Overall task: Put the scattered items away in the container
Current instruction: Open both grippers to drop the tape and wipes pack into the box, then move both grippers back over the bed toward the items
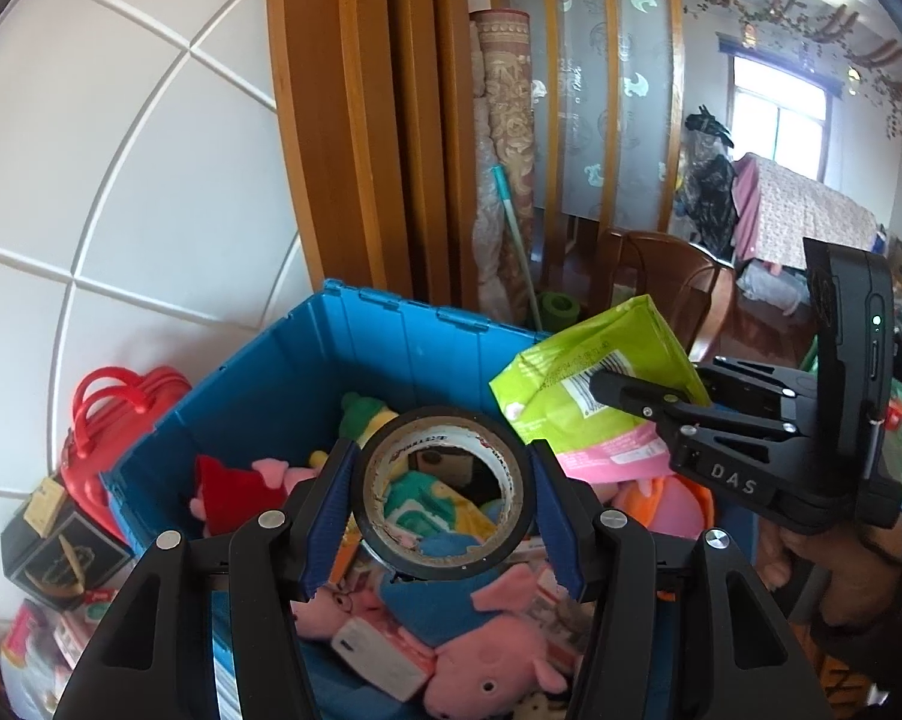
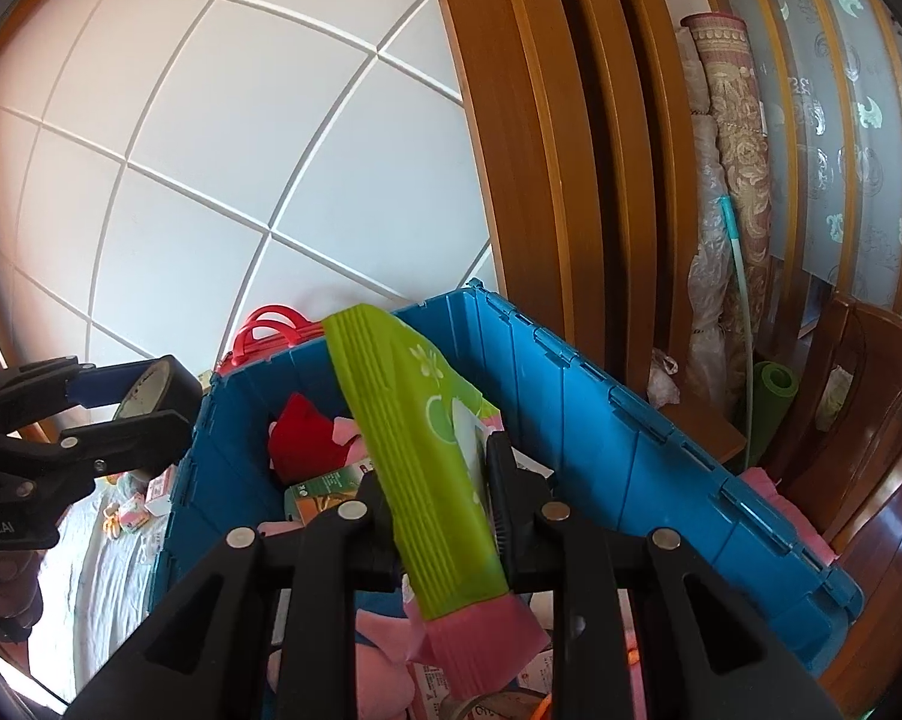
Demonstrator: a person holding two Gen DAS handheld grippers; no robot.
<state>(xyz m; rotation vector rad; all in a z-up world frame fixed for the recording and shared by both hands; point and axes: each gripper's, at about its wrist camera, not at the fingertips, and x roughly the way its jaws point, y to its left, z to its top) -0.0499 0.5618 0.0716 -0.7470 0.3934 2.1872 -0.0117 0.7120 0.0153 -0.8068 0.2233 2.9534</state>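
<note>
Blue crate (image 1: 307,372) fills the middle of both views, and we've got both claws over it. Our left claw (image 1: 444,495) pinches a black tape roll (image 1: 444,495) by its outer rim, blue pads (image 1: 552,516) pressed to either side, the roll's open core facing the left camera. Through that core we glimpse the jumble inside the crate. In the right view the same roll (image 2: 151,396) sits out at 9 o'clock, held at the crate's left wall.

Our right claw (image 2: 445,486) grips a lime-green pouch (image 2: 415,456) with a pink bottom band, the pouch standing steeply between the fingers, its top tipped toward 11 o'clock above the crate interior. From the left camera, that pouch (image 1: 577,384) hangs at 2 o'clock, over the crate's right rim.

Inside the crate we see pink pig plushies (image 1: 487,654), a red cloth piece (image 1: 235,492), and small boxes piled together. A red bag (image 1: 121,408) sits just outside the crate at 9 o'clock, against the white panelled wall (image 1: 121,180). A wooden chair (image 2: 859,420) stands beyond the crate at 3 o'clock in the right view.
</note>
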